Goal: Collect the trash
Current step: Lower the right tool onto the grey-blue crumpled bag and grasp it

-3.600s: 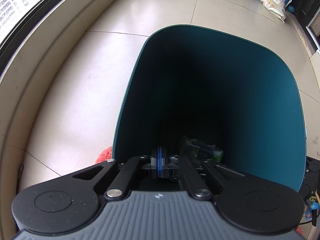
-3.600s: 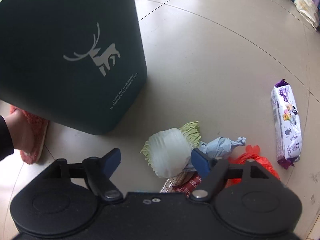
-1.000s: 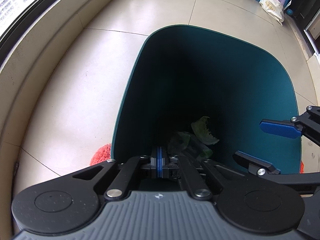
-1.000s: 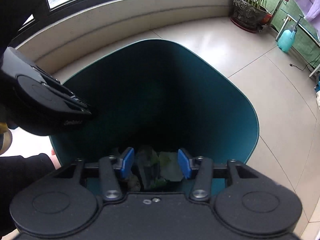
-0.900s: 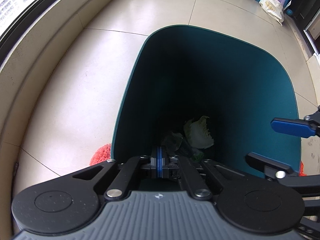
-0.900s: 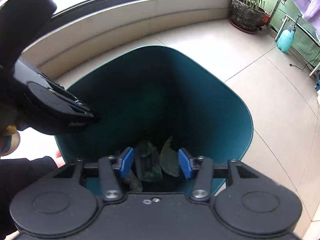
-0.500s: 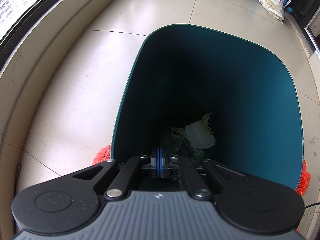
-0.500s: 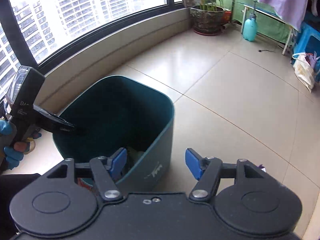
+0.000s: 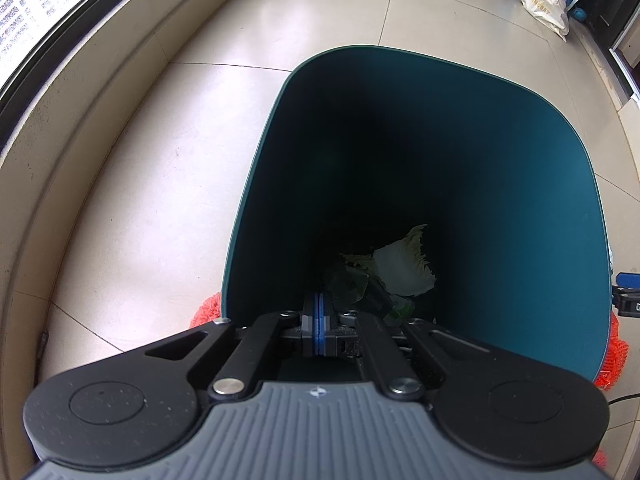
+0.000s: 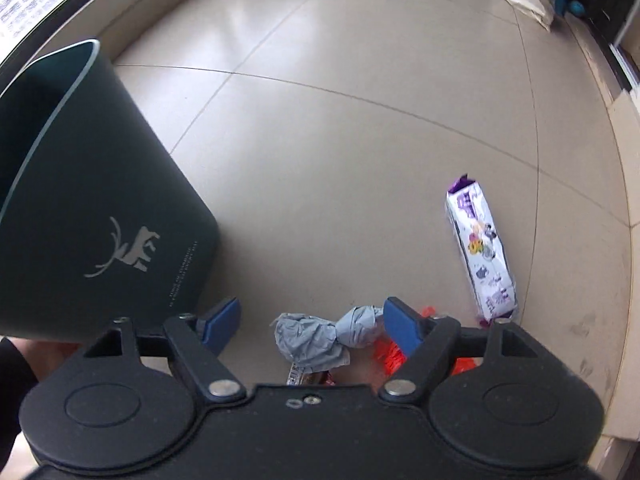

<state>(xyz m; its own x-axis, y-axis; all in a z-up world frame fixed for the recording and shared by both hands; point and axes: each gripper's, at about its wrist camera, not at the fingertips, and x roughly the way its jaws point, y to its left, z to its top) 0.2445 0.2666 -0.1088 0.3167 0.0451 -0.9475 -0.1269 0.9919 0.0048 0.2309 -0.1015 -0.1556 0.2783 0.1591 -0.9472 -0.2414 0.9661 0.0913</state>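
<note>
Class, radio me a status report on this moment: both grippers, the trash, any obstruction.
Left gripper shut on bin rim. Right gripper empty, jaws just opening, above grey wad. Cabbage leaf in bin; purple packet on floor. Nothing in the way.

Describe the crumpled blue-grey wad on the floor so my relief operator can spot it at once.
Start at the dark green bin with the deer print. On the floor to its right, between the open right gripper fingers, lies the blue-grey wad. It alone is pale and crumpled; the purple-and-white packet is long, the scrap orange.

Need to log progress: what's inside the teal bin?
In the teal bin: a pale cabbage leaf on dark green scraps. The left gripper covers the near bottom.
</note>
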